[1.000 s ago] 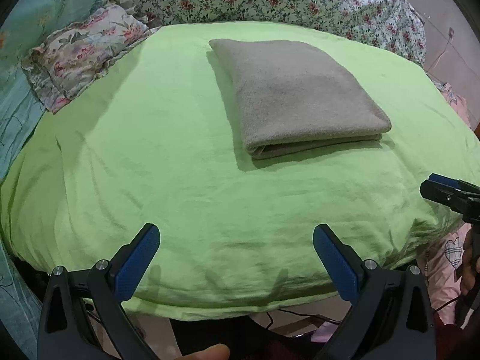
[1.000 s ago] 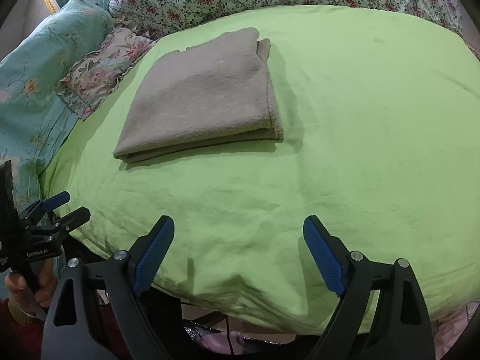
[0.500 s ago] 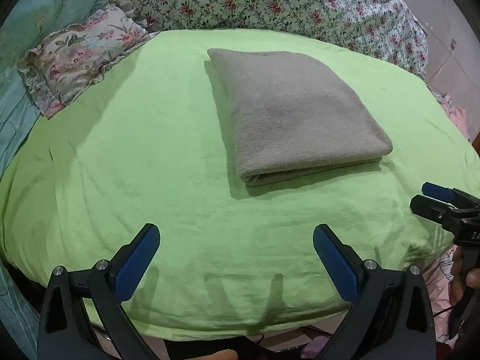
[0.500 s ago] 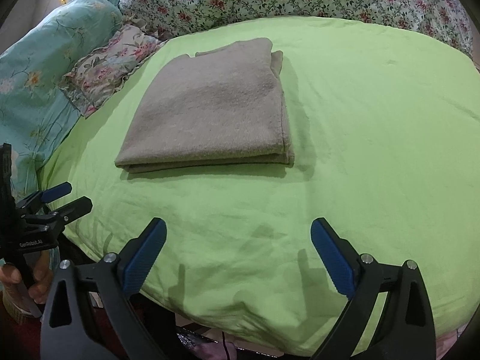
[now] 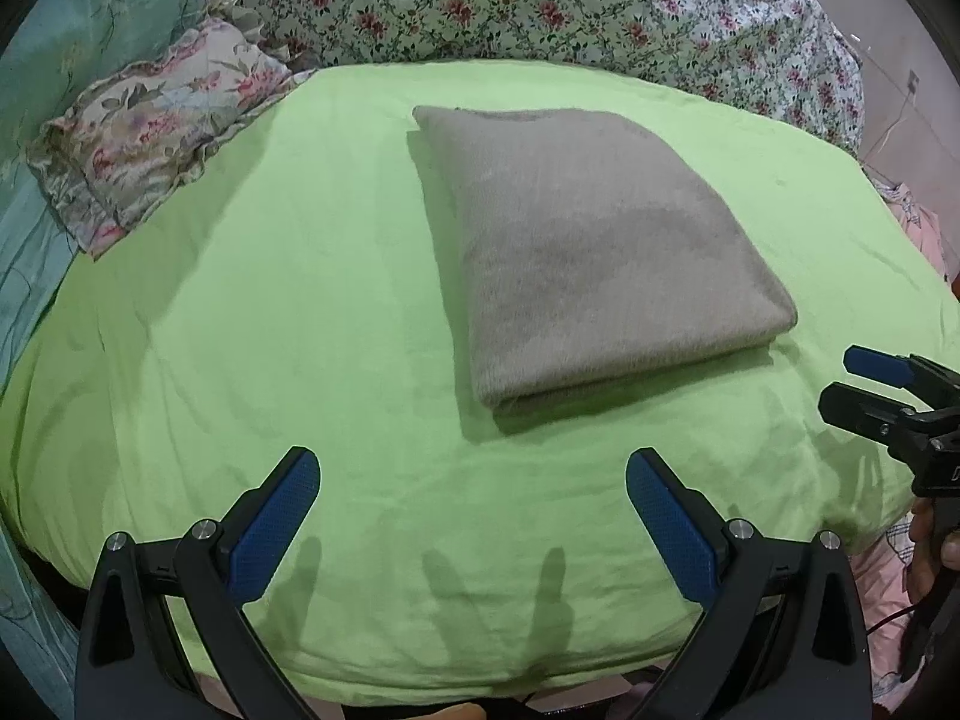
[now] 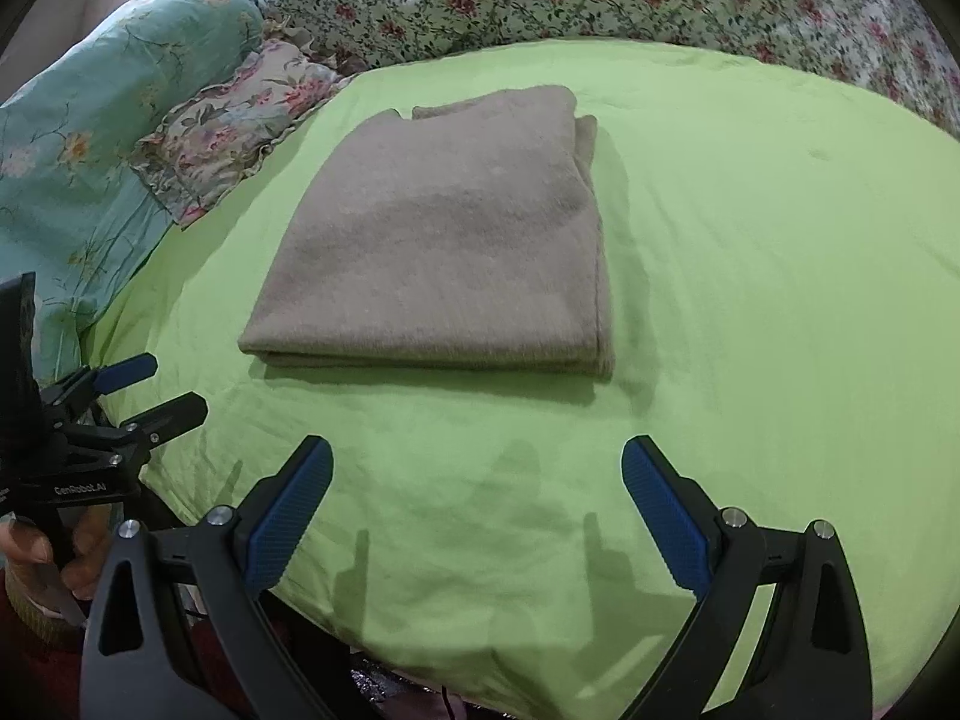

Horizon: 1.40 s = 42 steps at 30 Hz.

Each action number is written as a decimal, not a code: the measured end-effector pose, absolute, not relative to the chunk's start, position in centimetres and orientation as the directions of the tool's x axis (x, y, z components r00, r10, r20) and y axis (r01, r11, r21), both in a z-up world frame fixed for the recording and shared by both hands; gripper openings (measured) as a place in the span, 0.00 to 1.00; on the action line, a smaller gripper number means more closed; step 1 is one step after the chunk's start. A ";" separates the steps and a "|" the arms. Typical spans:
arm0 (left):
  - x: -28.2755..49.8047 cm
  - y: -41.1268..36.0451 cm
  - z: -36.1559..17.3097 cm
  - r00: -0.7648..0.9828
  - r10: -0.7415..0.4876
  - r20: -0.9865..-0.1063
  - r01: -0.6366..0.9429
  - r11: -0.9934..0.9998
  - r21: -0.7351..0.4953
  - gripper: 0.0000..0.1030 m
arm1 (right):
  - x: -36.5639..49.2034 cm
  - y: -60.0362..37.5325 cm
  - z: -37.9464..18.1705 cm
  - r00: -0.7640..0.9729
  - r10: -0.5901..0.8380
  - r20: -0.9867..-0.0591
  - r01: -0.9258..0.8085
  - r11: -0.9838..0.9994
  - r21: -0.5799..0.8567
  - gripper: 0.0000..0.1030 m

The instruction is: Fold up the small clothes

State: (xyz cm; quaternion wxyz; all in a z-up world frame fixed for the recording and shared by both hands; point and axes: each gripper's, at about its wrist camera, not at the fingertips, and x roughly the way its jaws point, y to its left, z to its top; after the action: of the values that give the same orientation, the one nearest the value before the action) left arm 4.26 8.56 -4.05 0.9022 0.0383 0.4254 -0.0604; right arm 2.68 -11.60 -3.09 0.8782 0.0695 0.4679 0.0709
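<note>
Neatly folded, thick grey-brown garment lies flat, edges stacked.

A bedroom in a home: a bed under a green sheet, a frilled floral pillow, a flowered quilt and a teal floral duvet heaped along its far side.

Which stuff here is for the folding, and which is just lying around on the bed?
For the job:
- grey cloth, folded flat
- left claw, open, empty
- right claw, open, empty
- green sheet under the cloth

Just lying about:
- frilly pillow
- flowery quilt
- teal quilt
</note>
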 end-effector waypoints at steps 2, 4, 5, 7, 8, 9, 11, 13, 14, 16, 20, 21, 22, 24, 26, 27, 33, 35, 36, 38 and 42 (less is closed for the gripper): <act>4.5 8.3 -3.7 0.635 -0.070 -0.769 0.143 0.989 0.028 0.99 | 3.3 -11.5 -2.8 0.555 0.195 -0.809 -0.069 0.980 0.189 0.94; 4.7 8.1 -3.5 0.634 -0.070 -0.770 0.144 0.989 0.028 0.99 | 3.7 -11.6 -2.6 0.554 0.204 -0.807 -0.074 0.978 0.197 0.94; 4.8 8.0 -3.3 0.632 -0.073 -0.772 0.145 0.989 0.025 0.99 | 4.0 -11.7 -2.6 0.553 0.212 -0.806 -0.075 0.976 0.205 0.95; 4.9 7.9 -3.1 0.630 -0.069 -0.774 0.141 0.990 0.027 0.99 | 4.5 -11.8 -2.5 0.545 0.226 -0.807 -0.077 0.972 0.220 0.95; 5.0 7.8 -3.0 0.631 -0.064 -0.773 0.139 0.990 0.032 0.99 | 4.6 -11.8 -2.4 0.544 0.229 -0.808 -0.077 0.972 0.223 0.95; 5.1 7.7 -2.8 0.634 -0.054 -0.772 0.136 0.990 0.042 0.99 | 4.8 -11.8 -2.4 0.542 0.230 -0.808 -0.078 0.971 0.225 0.95; 5.3 7.7 -2.7 0.633 -0.039 -0.773 0.131 0.990 0.057 0.99 | 5.0 -11.9 -2.3 0.541 0.226 -0.810 -0.077 0.973 0.220 0.95; 5.6 7.6 -2.7 0.631 -0.031 -0.775 0.126 0.990 0.064 0.99 | 5.4 -12.1 -2.2 0.541 0.226 -0.810 -0.073 0.972 0.223 0.95; 5.8 7.6 -2.7 0.630 -0.030 -0.776 0.126 0.990 0.064 0.99 | 5.4 -12.1 -2.2 0.540 0.230 -0.809 -0.071 0.971 0.228 0.95; 6.0 7.5 -2.6 0.628 -0.027 -0.778 0.125 0.990 0.067 0.99 | 5.7 -12.3 -2.1 0.539 0.240 -0.807 -0.067 0.968 0.244 0.95; 6.4 7.2 -2.5 0.629 -0.018 -0.777 0.119 0.990 0.074 0.99 | 6.2 -12.3 -1.8 0.540 0.234 -0.809 -0.064 0.969 0.237 0.95; 6.6 7.2 -2.4 0.630 -0.016 -0.777 0.118 0.990 0.076 0.99 | 6.3 -12.3 -1.8 0.540 0.233 -0.809 -0.066 0.970 0.235 0.95; 6.6 7.1 -2.4 0.630 -0.015 -0.776 0.117 0.990 0.076 0.99 | 6.5 -12.3 -1.7 0.539 0.232 -0.810 -0.069 0.970 0.231 0.95; 6.9 7.0 -2.4 0.630 -0.016 -0.777 0.119 0.990 0.075 0.99 | 6.8 -12.2 -1.6 0.537 0.229 -0.812 -0.072 0.971 0.227 0.95; 7.1 6.8 -2.3 0.631 -0.012 -0.775 0.118 0.990 0.081 0.99 | 6.9 -12.1 -1.6 0.538 0.229 -0.811 -0.071 0.971 0.227 0.95; 7.2 6.8 -2.2 0.633 -0.010 -0.774 0.118 0.989 0.084 0.99 | 6.9 -12.1 -1.6 0.537 0.228 -0.812 -0.070 0.972 0.226 0.95; 7.7 6.5 -1.9 0.641 -0.013 -0.768 0.124 0.988 0.087 0.99 | 7.6 -12.1 -1.6 0.534 0.227 -0.814 -0.070 0.972 0.225 0.95; 7.9 6.5 -1.9 0.641 -0.012 -0.768 0.124 0.988 0.088 0.99 | 7.6 -12.0 -1.6 0.532 0.222 -0.817 -0.066 0.973 0.222 0.95; 7.9 6.5 -1.9 0.640 -0.012 -0.768 0.123 0.989 0.087 0.99 | 7.7 -12.0 -1.7 0.530 0.222 -0.818 -0.065 0.973 0.222 0.95; 8.2 6.5 -1.9 0.641 -0.012 -0.767 0.122 0.989 0.086 0.99 | 8.1 -12.0 -1.7 0.528 0.224 -0.820 -0.065 0.973 0.223 0.95; 8.5 6.5 -1.8 0.642 -0.019 -0.766 0.122 0.989 0.078 0.99 | 8.1 -12.0 -1.7 0.529 0.222 -0.819 -0.065 0.973 0.222 0.95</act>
State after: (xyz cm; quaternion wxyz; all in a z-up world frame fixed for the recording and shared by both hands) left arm 8.49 6.49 -1.79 0.9041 0.0613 0.4210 -0.0391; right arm 8.13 -11.95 -1.68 0.8705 0.0824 0.4782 0.0825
